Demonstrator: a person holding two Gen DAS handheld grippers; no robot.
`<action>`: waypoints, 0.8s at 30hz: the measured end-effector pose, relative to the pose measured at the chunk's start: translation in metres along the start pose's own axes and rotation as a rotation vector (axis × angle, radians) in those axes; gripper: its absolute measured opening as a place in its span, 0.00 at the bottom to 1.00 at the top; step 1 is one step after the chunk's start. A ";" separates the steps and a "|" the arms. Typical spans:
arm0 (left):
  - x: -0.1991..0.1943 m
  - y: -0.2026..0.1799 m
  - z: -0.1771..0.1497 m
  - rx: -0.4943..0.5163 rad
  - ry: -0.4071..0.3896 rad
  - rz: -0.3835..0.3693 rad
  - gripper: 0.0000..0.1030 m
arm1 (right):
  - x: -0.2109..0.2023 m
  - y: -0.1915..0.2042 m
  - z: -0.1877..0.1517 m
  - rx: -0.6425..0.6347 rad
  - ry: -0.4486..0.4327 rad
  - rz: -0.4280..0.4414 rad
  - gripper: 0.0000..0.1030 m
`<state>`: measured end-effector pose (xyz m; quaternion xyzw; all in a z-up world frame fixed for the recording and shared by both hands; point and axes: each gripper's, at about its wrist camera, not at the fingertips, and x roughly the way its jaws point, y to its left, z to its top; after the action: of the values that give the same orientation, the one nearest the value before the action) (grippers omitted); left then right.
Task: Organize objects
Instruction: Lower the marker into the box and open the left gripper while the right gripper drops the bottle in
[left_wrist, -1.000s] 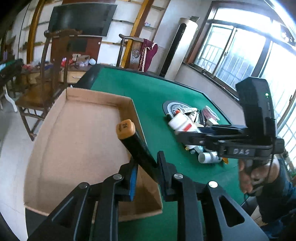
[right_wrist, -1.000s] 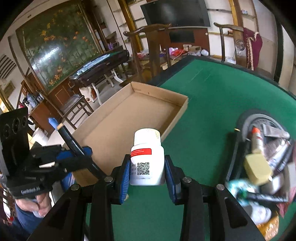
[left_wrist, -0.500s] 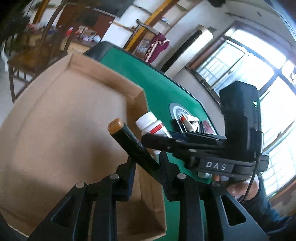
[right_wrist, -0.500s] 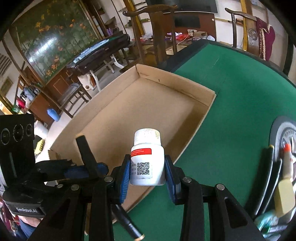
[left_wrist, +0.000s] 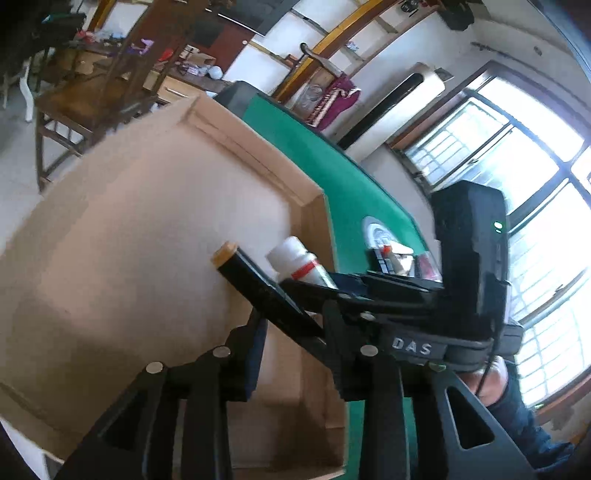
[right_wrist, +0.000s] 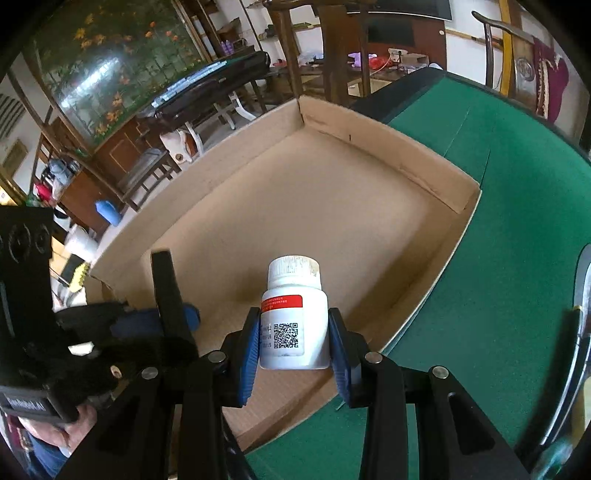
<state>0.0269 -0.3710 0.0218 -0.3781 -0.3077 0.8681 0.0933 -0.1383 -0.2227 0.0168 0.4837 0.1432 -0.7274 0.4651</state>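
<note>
A black marker (left_wrist: 266, 288) with an orange end cap lies slanted between the fingers of my left gripper (left_wrist: 293, 325), over the floor of the cardboard box (left_wrist: 147, 240). Those jaws are opening; the marker leans on the right finger and the pads no longer press it. In the right wrist view the left gripper (right_wrist: 168, 321) shows at the left with the marker (right_wrist: 164, 280) sticking up. My right gripper (right_wrist: 293, 332) is shut on a white pill bottle (right_wrist: 293, 291) with a red label band and QR code, upright above the box's (right_wrist: 314, 206) near right part. The bottle (left_wrist: 295, 258) also shows beside the marker.
The box sits at the left edge of a green felt table (right_wrist: 498, 221). A round dark tray (left_wrist: 373, 229) with several small items stands farther right on the felt. Wooden chairs (left_wrist: 92, 92) and furniture stand beyond the table. A person's hand (right_wrist: 74, 417) holds the left gripper.
Both grippers have come lower and in over the box. The left gripper has rolled and its jaws have widened around the marker. The right still clamps the bottle.
</note>
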 end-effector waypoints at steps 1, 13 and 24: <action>0.000 0.001 0.003 0.004 0.000 0.007 0.31 | 0.000 0.002 -0.001 -0.011 0.004 -0.005 0.37; 0.001 0.008 0.001 0.037 0.054 0.114 0.26 | -0.007 0.007 -0.020 -0.112 0.073 -0.086 0.37; 0.000 -0.025 -0.050 0.119 0.090 0.188 0.26 | -0.023 0.022 -0.054 -0.219 0.105 -0.057 0.37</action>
<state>0.0613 -0.3276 0.0109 -0.4379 -0.2142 0.8718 0.0477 -0.0875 -0.1862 0.0144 0.4632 0.2597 -0.6940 0.4861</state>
